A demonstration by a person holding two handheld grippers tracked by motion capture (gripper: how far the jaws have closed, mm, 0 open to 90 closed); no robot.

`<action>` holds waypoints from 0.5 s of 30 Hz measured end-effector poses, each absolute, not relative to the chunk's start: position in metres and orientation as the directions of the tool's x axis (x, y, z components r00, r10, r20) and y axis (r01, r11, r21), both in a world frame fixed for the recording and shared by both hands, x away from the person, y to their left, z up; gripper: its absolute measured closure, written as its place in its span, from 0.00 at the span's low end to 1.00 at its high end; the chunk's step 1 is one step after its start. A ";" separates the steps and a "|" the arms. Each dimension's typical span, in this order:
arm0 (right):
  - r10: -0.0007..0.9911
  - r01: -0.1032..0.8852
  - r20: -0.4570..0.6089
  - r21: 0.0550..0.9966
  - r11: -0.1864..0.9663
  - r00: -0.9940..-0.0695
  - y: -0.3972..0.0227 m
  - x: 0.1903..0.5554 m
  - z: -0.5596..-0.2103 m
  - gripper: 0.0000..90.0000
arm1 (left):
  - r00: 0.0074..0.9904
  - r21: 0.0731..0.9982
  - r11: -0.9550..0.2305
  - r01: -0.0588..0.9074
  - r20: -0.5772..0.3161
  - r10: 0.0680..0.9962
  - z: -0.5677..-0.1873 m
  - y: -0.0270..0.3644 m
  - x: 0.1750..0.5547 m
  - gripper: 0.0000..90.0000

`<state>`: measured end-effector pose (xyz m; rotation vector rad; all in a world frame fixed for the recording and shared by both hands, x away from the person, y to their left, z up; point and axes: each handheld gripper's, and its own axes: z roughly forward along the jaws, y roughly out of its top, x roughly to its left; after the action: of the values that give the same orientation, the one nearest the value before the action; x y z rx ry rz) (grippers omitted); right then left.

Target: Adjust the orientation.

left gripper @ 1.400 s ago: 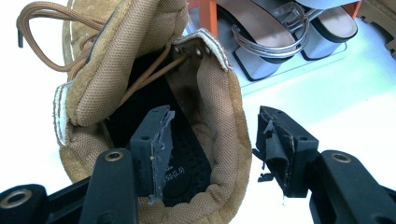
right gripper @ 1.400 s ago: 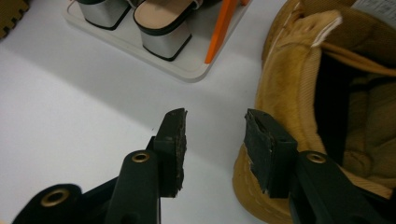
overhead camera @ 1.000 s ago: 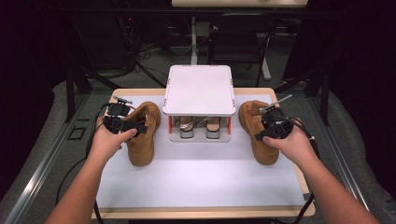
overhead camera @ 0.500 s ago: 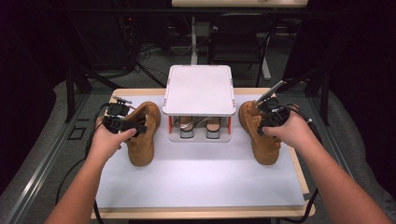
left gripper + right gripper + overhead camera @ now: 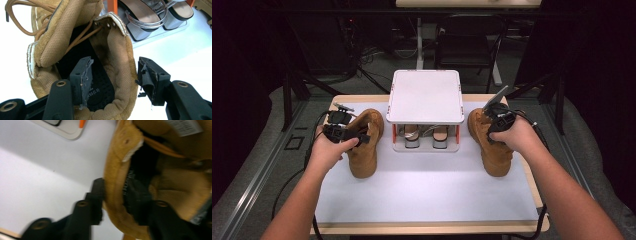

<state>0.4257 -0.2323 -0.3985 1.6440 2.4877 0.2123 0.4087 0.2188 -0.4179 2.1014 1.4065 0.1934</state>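
High view had the left gripper [image 5: 354, 138] at the collar of the left boot [image 5: 364, 142], whose long axis ran from the heel by the jaws away toward the toe at the near edge of the mat [image 5: 427, 192]; the boot lay directly under and ahead of that gripper, so the coming lift turned on the collar wall sitting between the jaws. Left gripper view showed how: one pad [image 5: 83, 77] stood inside the boot's mouth, the other pad [image 5: 150, 80] outside it over the mat, with the padded collar wall [image 5: 117, 62] between them and a visible gap on both sides, so the jaws stood wide and were not yet pinching. To the right of that boot stood the rack [image 5: 425, 95], with a pair of sandals [image 5: 426, 137] under its shelf. Farther right, the right gripper [image 5: 492, 127] sat on the collar of the right boot [image 5: 489, 142], that boot likewise running lengthwise away from the jaws toward the near edge. Right gripper view, blurred, showed one jaw outside the tan collar [image 5: 113, 195] and the other inside the opening; the jaws had just been closing with the wall between them and looked pressed on it, so I judged the grip made. Each hand was nearest its own boot. Counted: two boots, two sandals, one rack, one mat, two grippers.
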 end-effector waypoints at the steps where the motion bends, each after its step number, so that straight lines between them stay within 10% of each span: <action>1: 0.920 0.897 -0.040 0.209 0.389 -0.389 -0.231 0.426 -0.399 0.84 | 0.429 0.549 -0.261 0.794 -0.202 0.881 -0.418 0.219 0.409 0.50; 15: 0.910 0.887 -0.015 0.220 0.407 -0.414 -0.220 0.415 -0.398 0.89 | 0.428 0.546 -0.258 0.797 -0.209 0.879 -0.419 0.220 0.409 0.50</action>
<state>0.4148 -0.2201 -0.3983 1.6207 2.5214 0.2681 0.4092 0.2197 -0.4187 2.0978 1.4086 0.1828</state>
